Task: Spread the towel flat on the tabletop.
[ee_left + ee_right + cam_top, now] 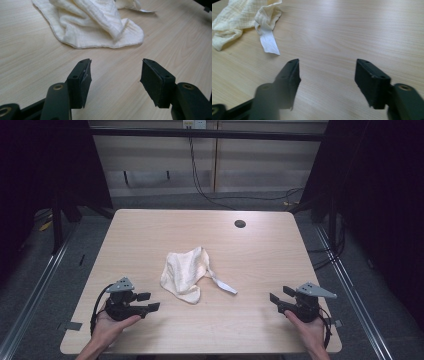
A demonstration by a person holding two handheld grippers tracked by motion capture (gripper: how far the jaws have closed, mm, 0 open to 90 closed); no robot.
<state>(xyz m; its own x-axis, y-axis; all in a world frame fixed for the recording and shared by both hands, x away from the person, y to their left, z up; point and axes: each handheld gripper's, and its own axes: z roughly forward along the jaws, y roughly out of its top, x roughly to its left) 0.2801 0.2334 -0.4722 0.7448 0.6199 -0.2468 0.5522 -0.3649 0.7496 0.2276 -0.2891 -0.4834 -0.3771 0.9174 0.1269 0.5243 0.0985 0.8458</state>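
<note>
While lying crumpled mid-table, cloth (184, 273) untouched: approach step, left gripper (148, 302) near its left, right gripper (276, 301) well apart to its right, both released and empty; next, closing in on opposite edges.

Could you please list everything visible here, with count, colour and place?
crumpled cream cloth towel: one, cream, middle of the table, between the two grippers.
white label strip: one, white, trailing from the towel's right side.
light wooden table: one, pale wood, centre of the high view.
round cable hole: one, dark, far right part of the tabletop.
black cables: several, black, on the floor beyond the table.
left gripper: one, black, near left edge, fingers open, holding nothing.
right gripper: one, black, near right edge, fingers open, holding nothing.
</note>
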